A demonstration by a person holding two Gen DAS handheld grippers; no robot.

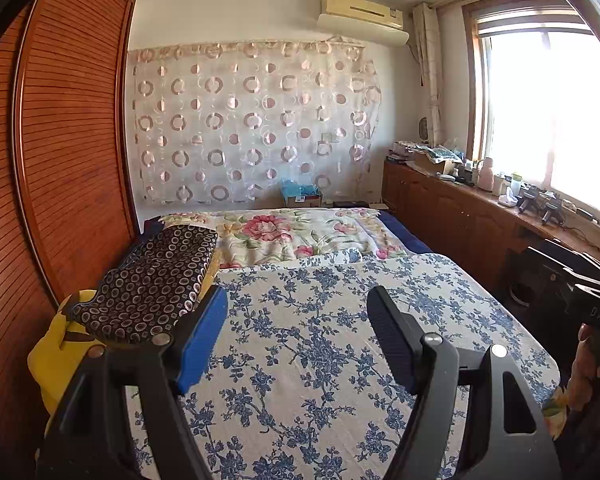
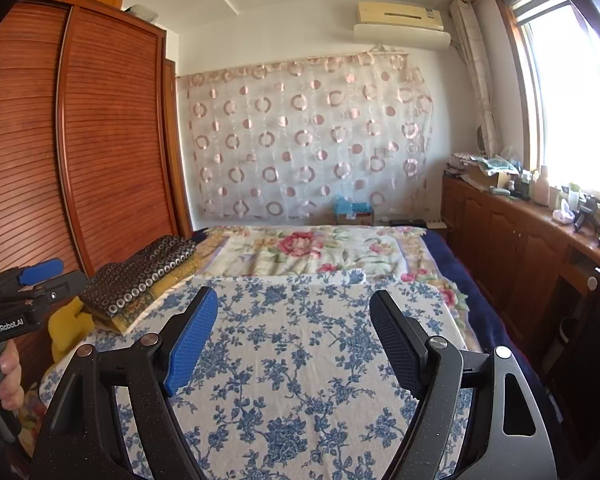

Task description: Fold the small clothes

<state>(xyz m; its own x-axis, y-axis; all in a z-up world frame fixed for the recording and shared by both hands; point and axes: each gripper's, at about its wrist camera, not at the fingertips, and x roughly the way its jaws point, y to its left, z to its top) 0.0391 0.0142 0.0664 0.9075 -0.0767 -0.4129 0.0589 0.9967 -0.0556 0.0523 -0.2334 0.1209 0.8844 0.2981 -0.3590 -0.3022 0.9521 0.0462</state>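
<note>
Our left fingers (image 1: 300, 340) and right fingers (image 2: 296, 340) hang released, grasping nothing, above the blue-flowered cover (image 1: 320, 360); dark ring-patterned clothes (image 1: 156, 280) lie folded far left.

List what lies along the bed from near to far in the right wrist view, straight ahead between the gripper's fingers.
Right gripper, jaws open and empty → blue-flowered white cloth → pink-flowered blanket → blue box at the bed's far end → circle-patterned curtain on the wall.
</note>
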